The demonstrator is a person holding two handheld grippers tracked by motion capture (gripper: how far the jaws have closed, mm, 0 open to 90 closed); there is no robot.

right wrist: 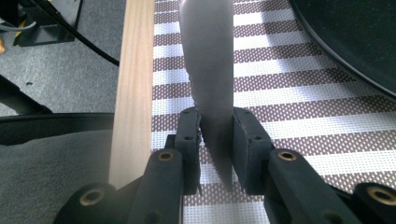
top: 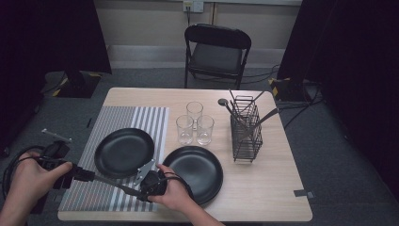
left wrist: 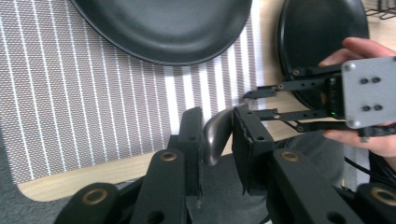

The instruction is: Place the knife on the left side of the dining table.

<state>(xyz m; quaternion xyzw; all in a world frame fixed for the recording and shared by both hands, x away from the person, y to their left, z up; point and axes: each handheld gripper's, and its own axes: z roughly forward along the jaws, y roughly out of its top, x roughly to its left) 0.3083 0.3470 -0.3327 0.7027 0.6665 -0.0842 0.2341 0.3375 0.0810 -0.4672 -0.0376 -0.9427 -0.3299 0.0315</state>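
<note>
The right claw point(top: 134, 190) pinches the knife point(top: 110, 182) by its blade at lower centre, long axis running left to the left claw point(top: 84, 175), whose spread jaws flank the handle.

High view looks forward and down over the whole bench point(top: 263, 197) from its near side. Both gripper views sit low and close above the striped placemat point(top: 141, 117), facing across it; all three share that placemat.

L gripper point(top: 91, 176) fingers slack; R gripper point(top: 134, 190) fingers clamped, facing L.
</note>
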